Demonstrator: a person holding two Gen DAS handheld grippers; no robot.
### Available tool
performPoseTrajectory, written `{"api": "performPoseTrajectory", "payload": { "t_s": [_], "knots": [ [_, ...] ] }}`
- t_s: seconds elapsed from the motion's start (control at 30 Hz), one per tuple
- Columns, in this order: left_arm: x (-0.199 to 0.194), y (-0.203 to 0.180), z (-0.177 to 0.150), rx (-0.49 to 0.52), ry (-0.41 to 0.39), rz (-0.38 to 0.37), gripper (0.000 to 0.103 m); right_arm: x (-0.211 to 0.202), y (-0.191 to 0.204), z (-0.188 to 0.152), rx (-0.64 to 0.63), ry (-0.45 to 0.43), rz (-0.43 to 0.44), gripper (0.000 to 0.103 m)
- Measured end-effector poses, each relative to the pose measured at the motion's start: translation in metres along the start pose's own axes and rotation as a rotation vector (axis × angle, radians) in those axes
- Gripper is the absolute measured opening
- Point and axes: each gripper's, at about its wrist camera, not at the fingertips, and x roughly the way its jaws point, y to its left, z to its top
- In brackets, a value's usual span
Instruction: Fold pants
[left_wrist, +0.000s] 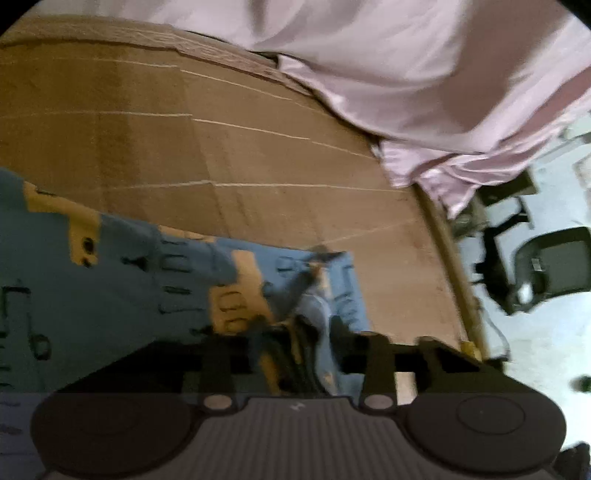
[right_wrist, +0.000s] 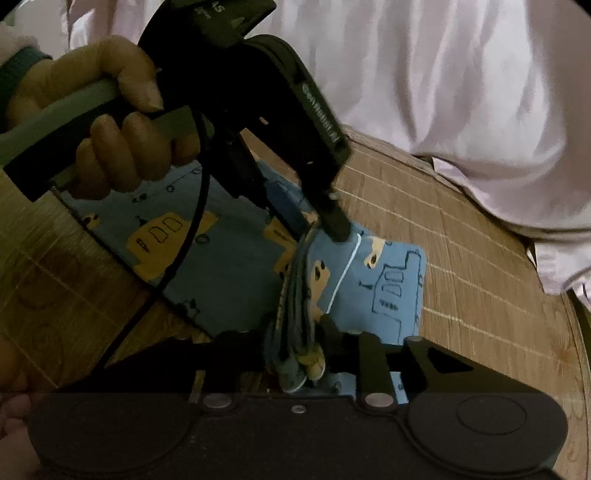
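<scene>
Blue pants printed with yellow cars lie folded on a woven mat. In the left wrist view my left gripper is shut on a bunched edge of the cloth. The right wrist view shows the pants spread flat, with a thick bunch of layered fabric edges running between the two grippers. My right gripper is shut on the near end of that bunch. The left gripper, held by a hand, pinches the far end from above, just over the mat.
The brown woven mat covers the work surface; its edge runs down the right. A person in a pale pink garment sits close behind the pants. A dark office chair stands on the floor beyond the edge.
</scene>
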Motion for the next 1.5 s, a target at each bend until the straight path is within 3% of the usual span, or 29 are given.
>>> {"api": "performPoseTrajectory", "payload": {
  "t_s": [0.2, 0.33, 0.67, 0.9, 1.5],
  "knots": [
    [0.004, -0.005, 0.000, 0.002, 0.018, 0.045, 0.022, -0.004, 0.002, -0.004, 0.027, -0.003, -0.011, 0.033],
    [0.001, -0.012, 0.004, 0.026, 0.026, 0.051, 0.019, -0.009, 0.001, -0.005, 0.063, -0.020, -0.022, 0.015],
    [-0.021, -0.027, 0.013, 0.099, 0.021, 0.065, 0.018, -0.027, 0.014, 0.007, 0.060, -0.091, -0.048, 0.014],
    [-0.046, -0.020, 0.016, 0.133, 0.013, 0.072, 0.018, -0.030, 0.020, 0.020, 0.073, -0.113, 0.007, 0.014],
    [-0.101, 0.038, 0.011, 0.077, -0.018, 0.108, 0.018, -0.021, 0.063, 0.058, 0.015, -0.137, 0.148, 0.014]
  ]
}}
